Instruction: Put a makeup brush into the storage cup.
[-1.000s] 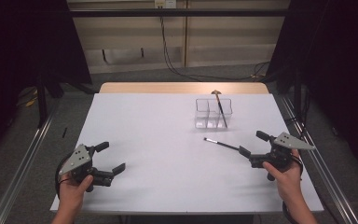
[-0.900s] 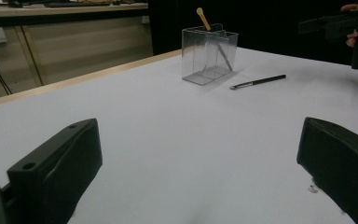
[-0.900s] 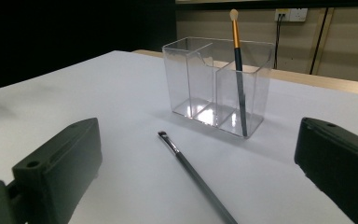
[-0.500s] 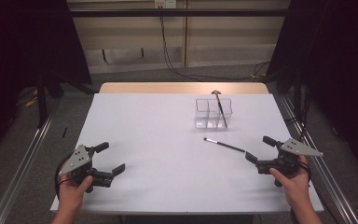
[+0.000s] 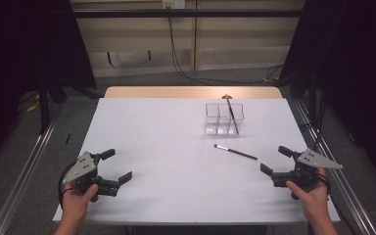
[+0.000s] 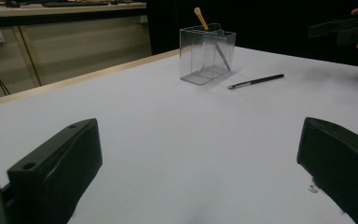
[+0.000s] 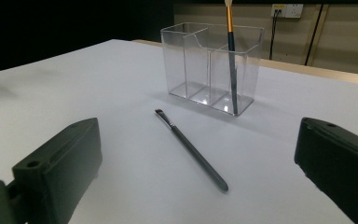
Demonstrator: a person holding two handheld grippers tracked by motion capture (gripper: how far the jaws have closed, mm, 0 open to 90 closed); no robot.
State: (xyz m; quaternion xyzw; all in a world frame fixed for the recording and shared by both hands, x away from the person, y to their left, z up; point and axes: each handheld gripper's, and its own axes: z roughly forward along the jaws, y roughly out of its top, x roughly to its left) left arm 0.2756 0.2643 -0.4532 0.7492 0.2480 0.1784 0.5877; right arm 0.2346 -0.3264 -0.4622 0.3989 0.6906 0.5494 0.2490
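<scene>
A clear plastic organiser (image 5: pixel 224 118) with several compartments stands on the white table (image 5: pixel 176 142), right of centre. One brush (image 5: pixel 231 112) with a gold ferrule stands upright in its right compartment, seen too in the right gripper view as the brush (image 7: pixel 231 60). A thin dark brush (image 5: pixel 235 152) lies flat on the table in front of the organiser (image 7: pixel 213 65), also the dark brush (image 7: pixel 191 149) and dark brush (image 6: pixel 256 81). My left gripper (image 5: pixel 111 165) rests open near the front left. My right gripper (image 5: pixel 275 160) is open at the front right, a short way from the lying brush.
The table ends in a wooden strip (image 5: pixel 191 92) at the far edge. Metal rails (image 5: pixel 24 166) run along both sides on the floor. Cables (image 5: pixel 176 44) hang on the wall behind. In the left gripper view the other gripper (image 6: pixel 349 32) shows at top right.
My right gripper has drawn back toward the front right edge, away from the lying brush. The left gripper and both brushes stay where they were.
</scene>
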